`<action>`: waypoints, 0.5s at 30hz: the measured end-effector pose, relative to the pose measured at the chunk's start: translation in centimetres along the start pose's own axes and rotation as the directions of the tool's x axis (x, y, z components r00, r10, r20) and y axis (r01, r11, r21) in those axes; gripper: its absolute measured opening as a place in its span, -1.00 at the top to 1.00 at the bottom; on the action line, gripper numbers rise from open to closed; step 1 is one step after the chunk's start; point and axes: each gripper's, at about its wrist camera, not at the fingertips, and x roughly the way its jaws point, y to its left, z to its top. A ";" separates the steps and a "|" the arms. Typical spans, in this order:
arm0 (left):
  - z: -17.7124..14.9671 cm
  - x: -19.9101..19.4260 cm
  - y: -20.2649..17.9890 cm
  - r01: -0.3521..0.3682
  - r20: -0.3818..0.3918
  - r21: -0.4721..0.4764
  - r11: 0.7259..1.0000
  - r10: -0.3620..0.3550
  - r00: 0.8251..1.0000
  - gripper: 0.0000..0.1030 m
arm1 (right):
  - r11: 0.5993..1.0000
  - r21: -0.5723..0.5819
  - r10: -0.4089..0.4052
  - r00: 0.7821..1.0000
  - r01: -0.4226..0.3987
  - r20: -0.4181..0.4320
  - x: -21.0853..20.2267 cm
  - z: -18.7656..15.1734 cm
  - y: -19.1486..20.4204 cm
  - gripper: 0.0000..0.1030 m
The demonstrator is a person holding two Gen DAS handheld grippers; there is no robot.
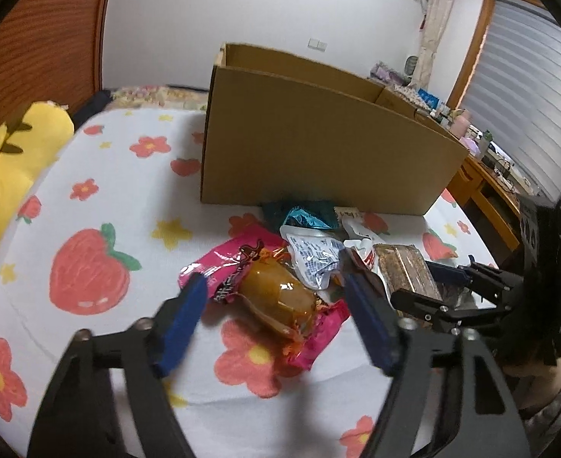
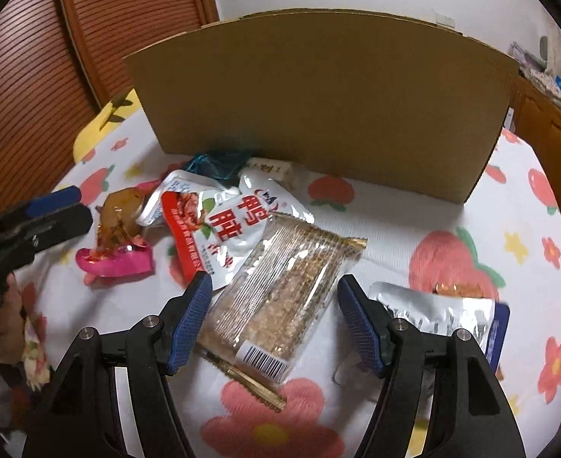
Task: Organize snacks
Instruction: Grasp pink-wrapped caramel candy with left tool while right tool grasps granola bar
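Right, the bed with its strawberry-and-flower sheet fills the view, and the big cardboard box stands open-topped at twelve o'clock behind the snack pile. At nine o'clock from the box lies a yellow plush toy. In front of the box sits the heap: a clear-wrapped sesame bar, a white and red pouch, a pink packet with a brown snack inside, a silver pouch at three o'clock and a teal wrapper against the box wall. The left hand-held gripper has its jaws apart either side of the pink packet, pads not pressing. The right hand-held gripper straddles the sesame bar, jaws apart too.
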 end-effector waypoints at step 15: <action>-0.2 1.9 -1.1 -0.142 -0.042 0.080 0.987 0.146 0.988 -0.40 | 1.000 -0.019 -0.022 1.000 0.022 0.015 0.1 -0.2 0.2 -0.38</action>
